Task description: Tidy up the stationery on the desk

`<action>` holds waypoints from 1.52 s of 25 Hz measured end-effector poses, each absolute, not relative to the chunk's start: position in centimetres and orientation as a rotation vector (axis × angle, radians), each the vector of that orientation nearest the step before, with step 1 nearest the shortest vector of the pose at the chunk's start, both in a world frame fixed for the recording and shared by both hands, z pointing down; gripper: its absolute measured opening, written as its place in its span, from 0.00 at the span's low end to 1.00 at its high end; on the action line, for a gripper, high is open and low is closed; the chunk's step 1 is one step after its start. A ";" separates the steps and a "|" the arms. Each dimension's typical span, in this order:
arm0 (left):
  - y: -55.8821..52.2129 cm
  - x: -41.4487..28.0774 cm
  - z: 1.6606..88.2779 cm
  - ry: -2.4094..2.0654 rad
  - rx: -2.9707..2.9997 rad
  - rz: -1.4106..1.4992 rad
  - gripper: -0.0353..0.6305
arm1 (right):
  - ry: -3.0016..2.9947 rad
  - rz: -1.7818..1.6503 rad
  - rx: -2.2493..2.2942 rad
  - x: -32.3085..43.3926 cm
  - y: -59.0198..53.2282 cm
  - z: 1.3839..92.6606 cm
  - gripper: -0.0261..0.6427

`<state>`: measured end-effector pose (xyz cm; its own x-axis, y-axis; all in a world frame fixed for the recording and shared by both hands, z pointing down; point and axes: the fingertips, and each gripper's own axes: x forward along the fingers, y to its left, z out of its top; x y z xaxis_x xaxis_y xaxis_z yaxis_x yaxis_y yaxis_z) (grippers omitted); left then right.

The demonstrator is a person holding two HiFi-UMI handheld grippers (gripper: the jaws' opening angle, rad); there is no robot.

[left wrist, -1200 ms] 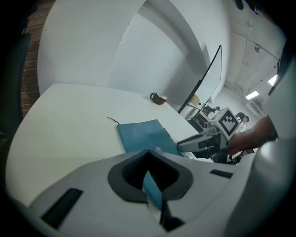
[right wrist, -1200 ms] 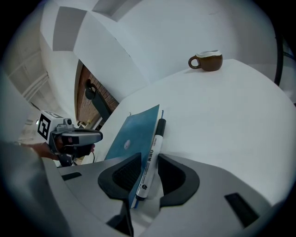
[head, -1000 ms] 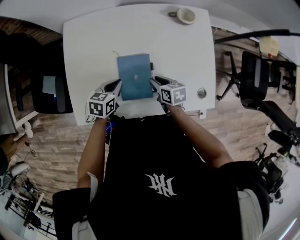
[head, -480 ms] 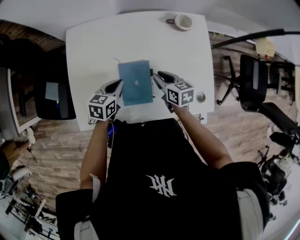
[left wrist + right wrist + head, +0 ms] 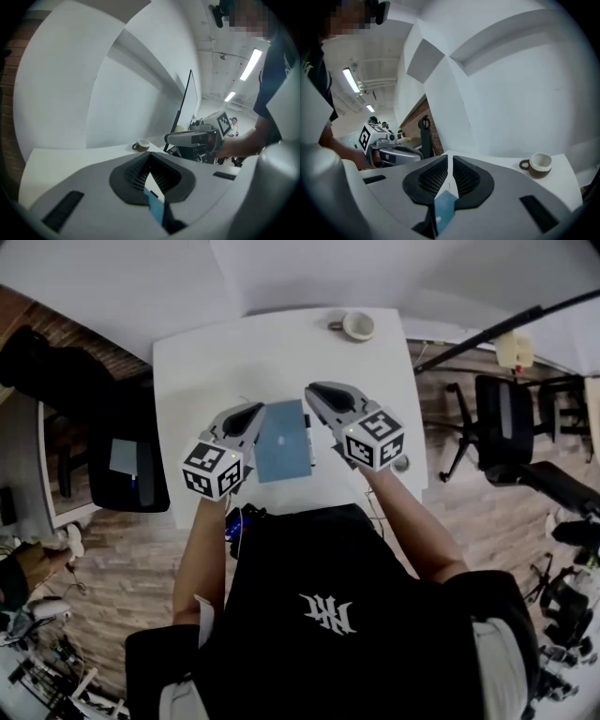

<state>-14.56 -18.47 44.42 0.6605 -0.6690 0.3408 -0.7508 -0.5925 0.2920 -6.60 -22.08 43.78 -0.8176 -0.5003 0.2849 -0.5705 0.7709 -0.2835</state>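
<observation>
Notebook lies flat on the desk, so I judge it placed and hold both grippers clear above it. Left gripper is pressed together and empty; right gripper has just been closing on nothing.

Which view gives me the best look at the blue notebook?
Head view: the notebook lies flat on the desk, nearly its whole cover visible. Both gripper views catch only a blue sliver low in frame.

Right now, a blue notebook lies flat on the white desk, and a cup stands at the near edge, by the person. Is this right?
Not quite: the cup stands at the far edge, away from the person, as the head view shows. The blue notebook lies flat on the white desk.
</observation>
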 end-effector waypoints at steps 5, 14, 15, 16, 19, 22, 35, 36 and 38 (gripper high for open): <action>-18.8 -13.5 38.2 -1.137 2.584 0.161 0.06 | -2.965 0.404 0.665 -7.3 -20.3 37.4 0.12; -14.8 -14.0 29.3 -1.221 2.710 0.083 0.06 | -3.302 0.233 0.463 -5.6 -15.8 27.2 0.12; -14.1 -14.0 28.5 -1.236 2.707 0.056 0.06 | -3.308 0.227 0.438 -5.5 -15.3 27.2 0.12; -13.5 -13.8 27.9 -1.252 2.705 0.026 0.06 | -3.311 0.224 0.416 -5.2 -14.8 27.2 0.12; -12.1 -13.2 26.3 -1.288 2.704 -0.041 0.06 | -3.312 0.238 0.361 -4.1 -13.6 27.6 0.12; -10.9 -12.6 25.2 -1.282 2.712 -0.068 0.06 | -3.323 0.262 0.306 -3.1 -12.3 27.6 0.12; -1.0 -11.5 26.6 -1.102 2.737 -0.104 0.06 | -3.382 0.180 0.269 -1.6 0.2 24.2 0.11; 0.4 -11.3 27.1 -1.085 2.734 -0.109 0.06 | -3.378 0.196 0.265 -1.6 1.8 24.6 0.11; 3.3 -11.1 28.2 -1.055 2.720 -0.116 0.06 | -3.391 0.271 0.270 -1.7 4.9 25.0 0.11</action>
